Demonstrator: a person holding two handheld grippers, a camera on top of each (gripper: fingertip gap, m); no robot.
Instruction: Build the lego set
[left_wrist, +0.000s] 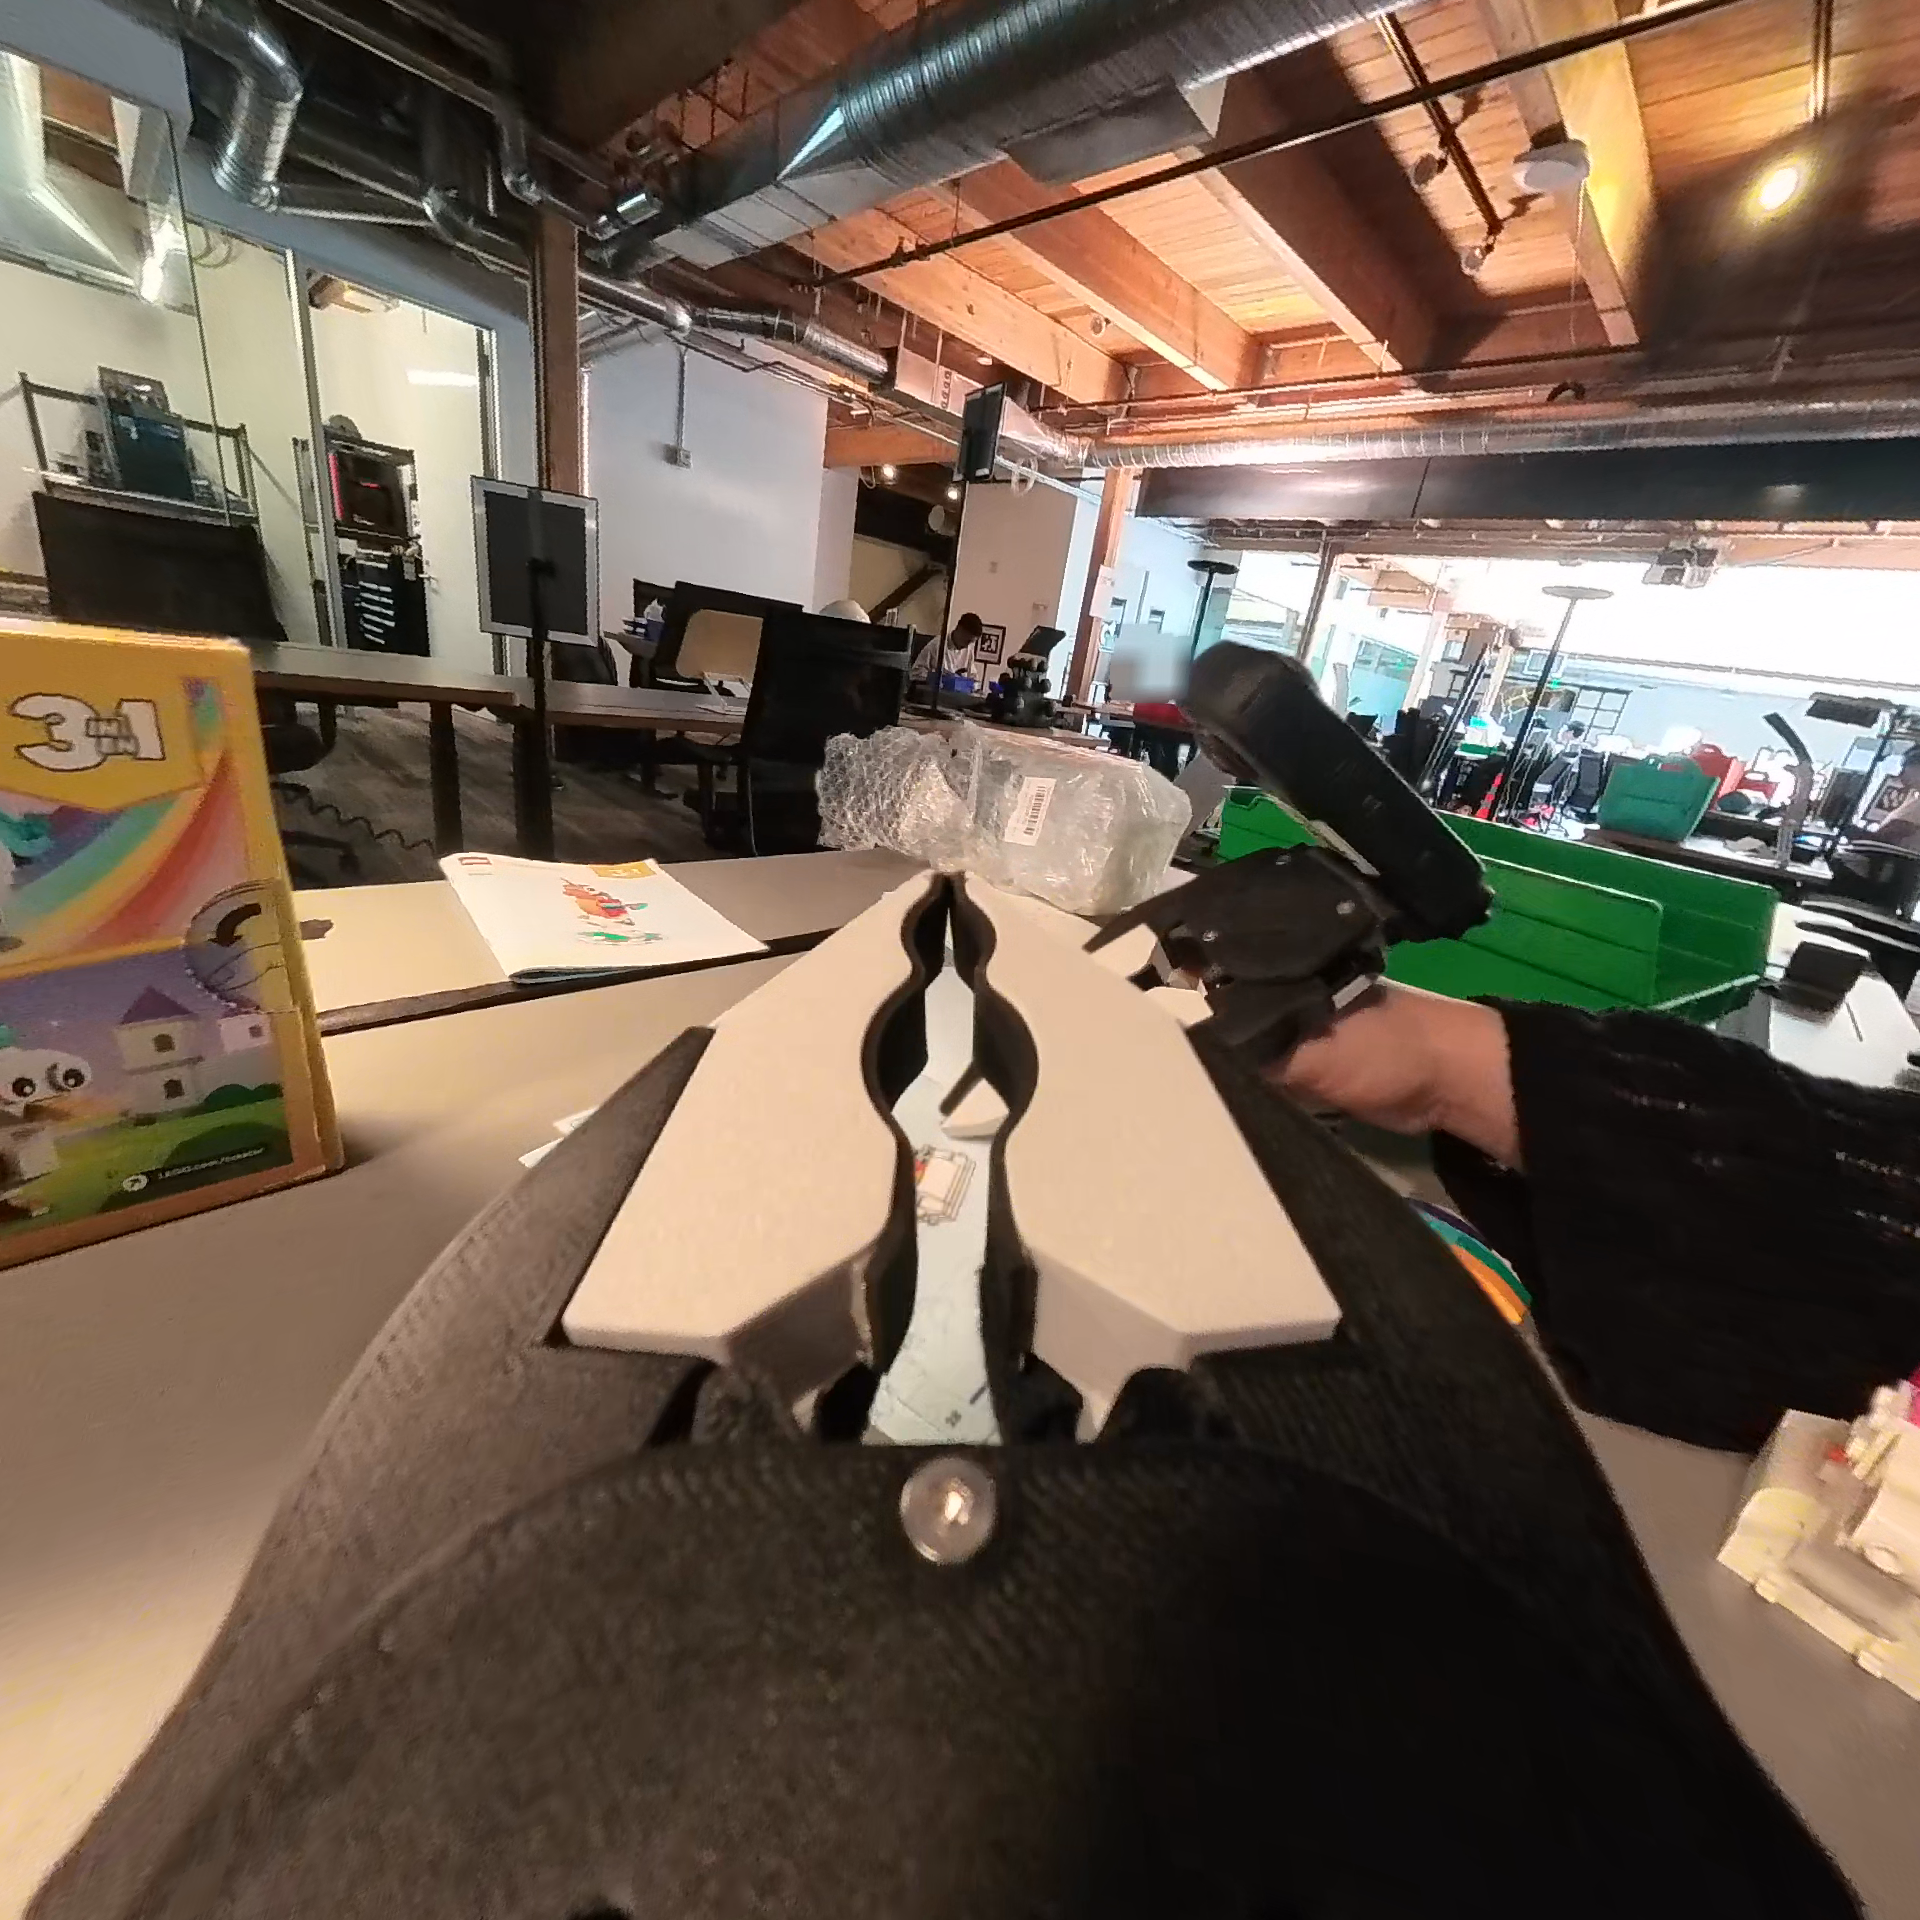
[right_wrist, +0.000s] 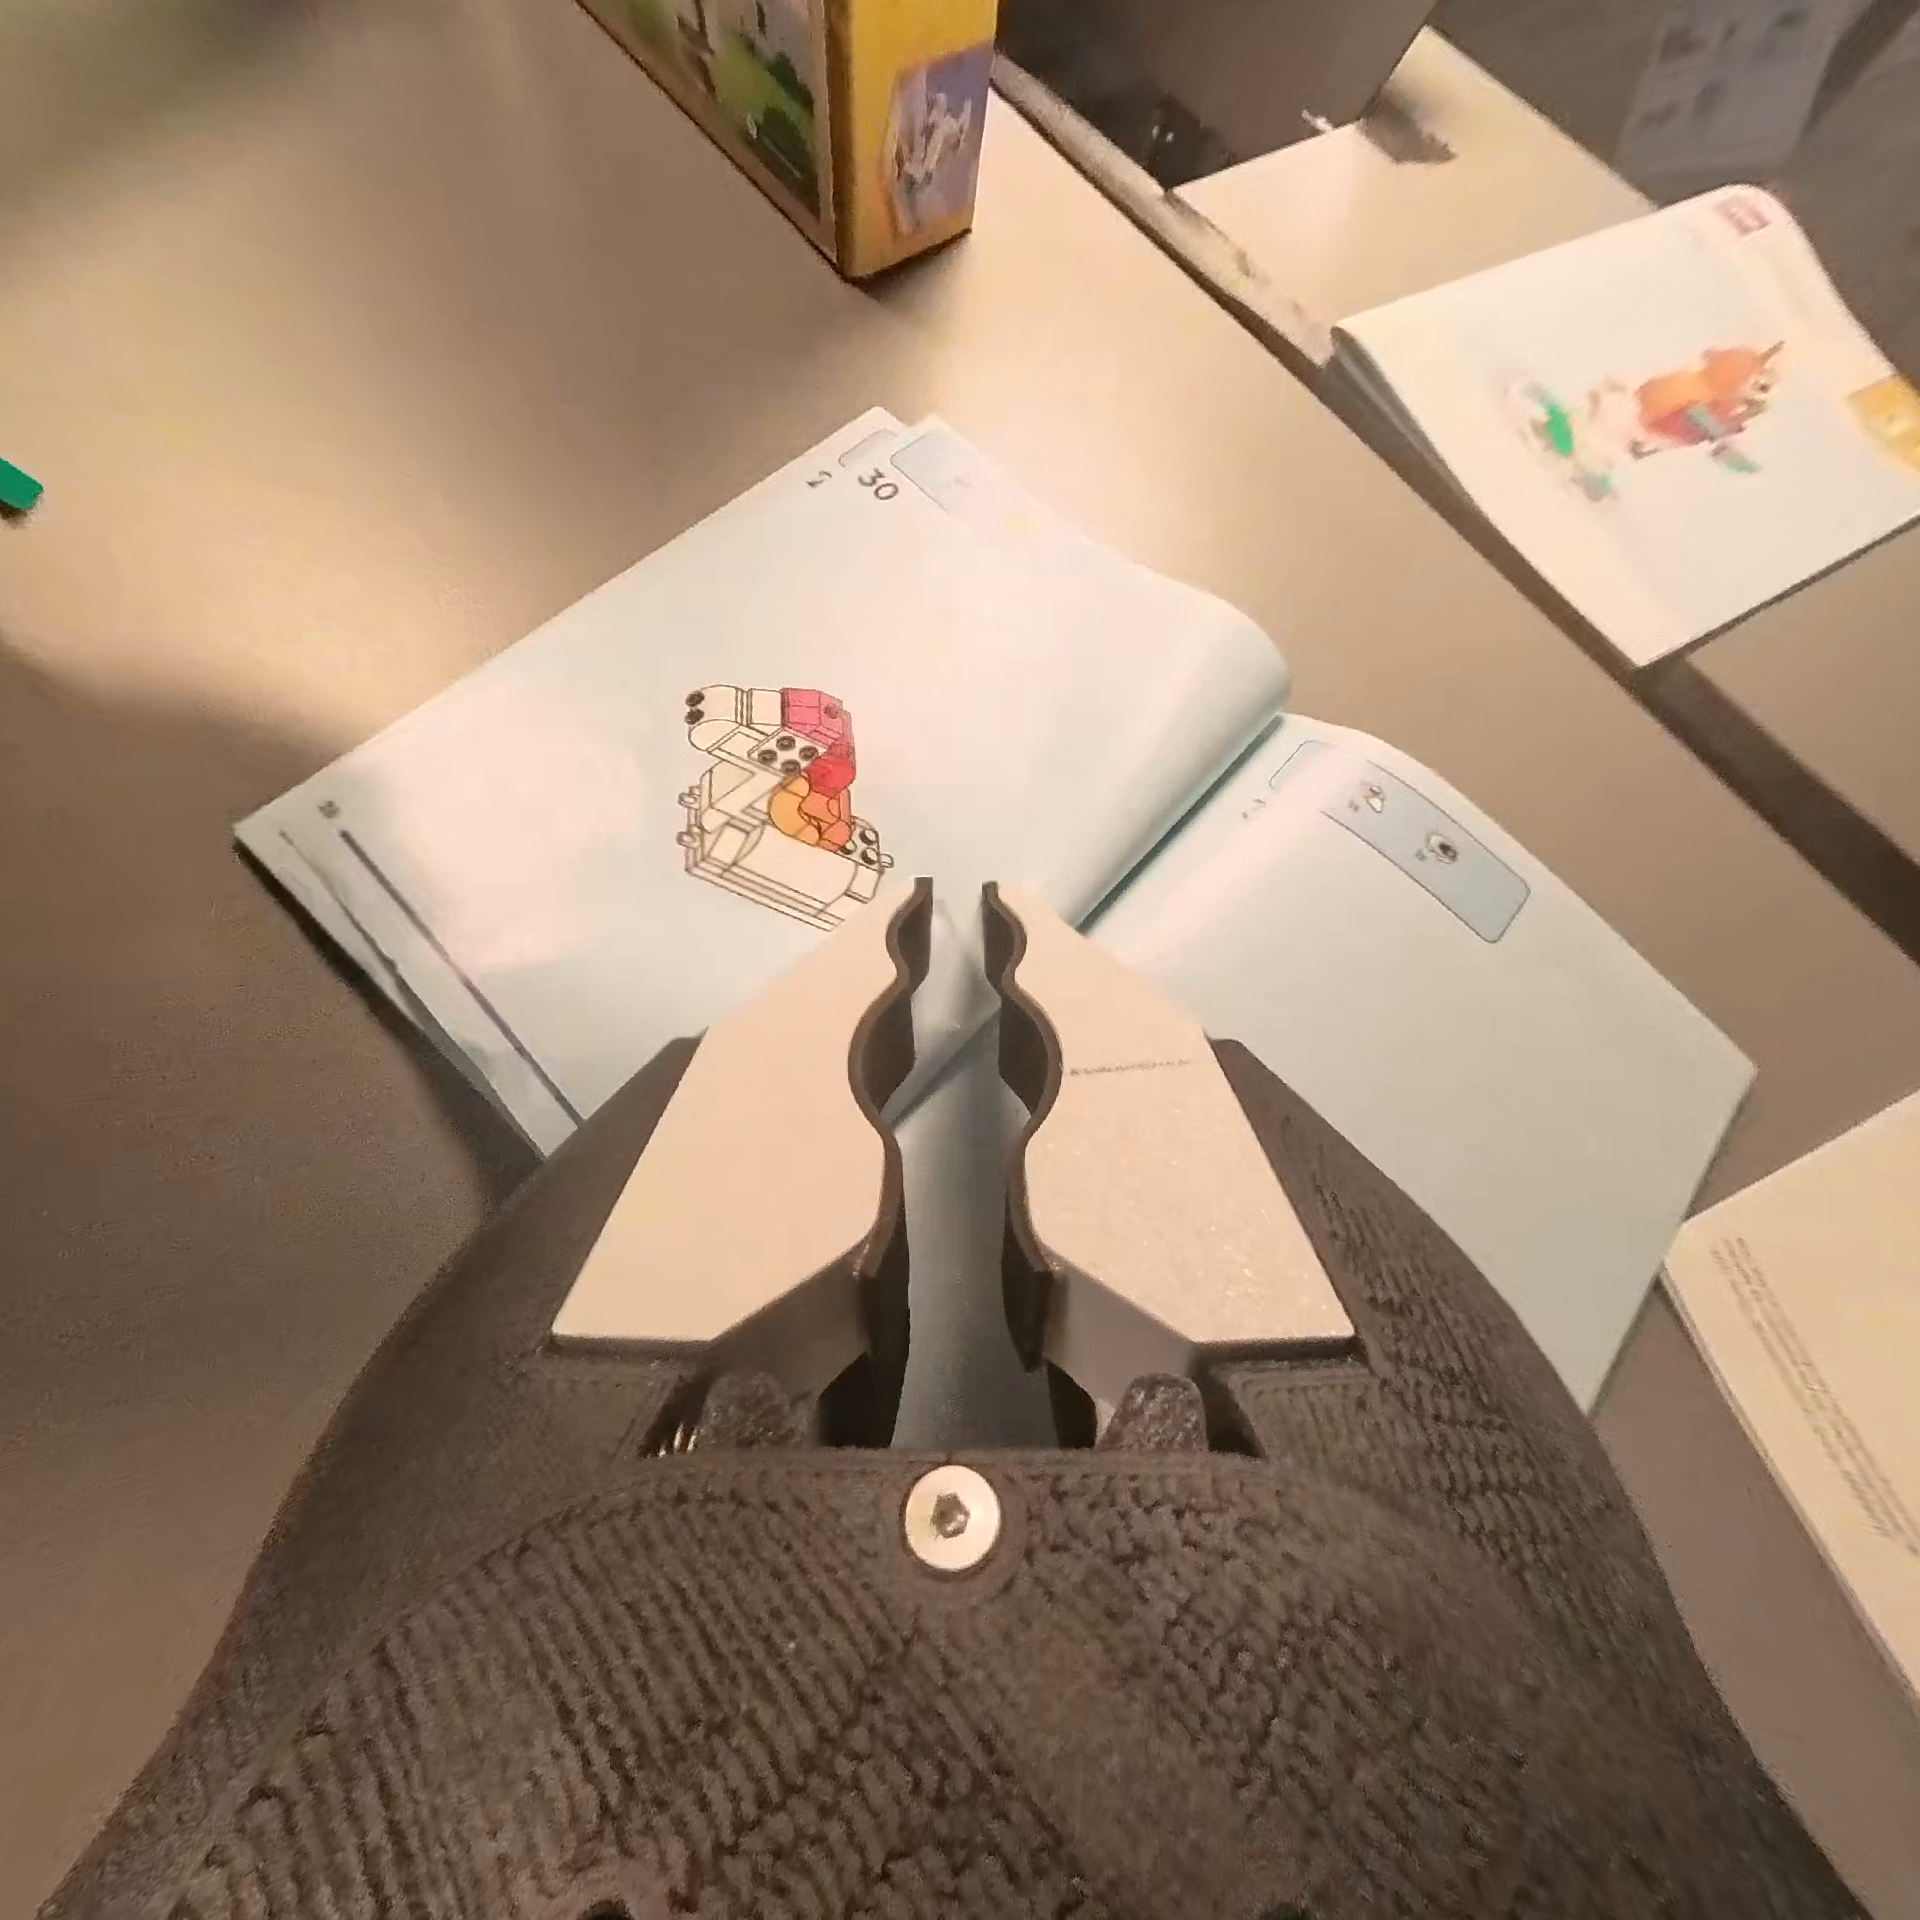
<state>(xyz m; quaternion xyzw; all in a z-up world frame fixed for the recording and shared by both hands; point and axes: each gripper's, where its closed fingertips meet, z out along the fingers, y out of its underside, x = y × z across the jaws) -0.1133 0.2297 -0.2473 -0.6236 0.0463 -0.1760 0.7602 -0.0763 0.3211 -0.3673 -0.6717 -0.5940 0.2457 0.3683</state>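
Fingertips of the left hand-held gripper (left_wrist: 951, 883) met, gripping nothing; the right hand-held gripper (right_wrist: 958, 888) hung slightly parted above the open booklet (right_wrist: 831, 644) on the counter (right_wrist: 312, 416).

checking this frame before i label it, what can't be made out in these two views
- Partly built lego model: left wrist view, blurred and cut off by the right edge.
- Open instruction booklet: right wrist view, the right gripper covers its near middle.
- Lego box: right wrist view, cut off by the top edge.
- Green piece: right wrist view, cut by the left edge, its kind unclear.
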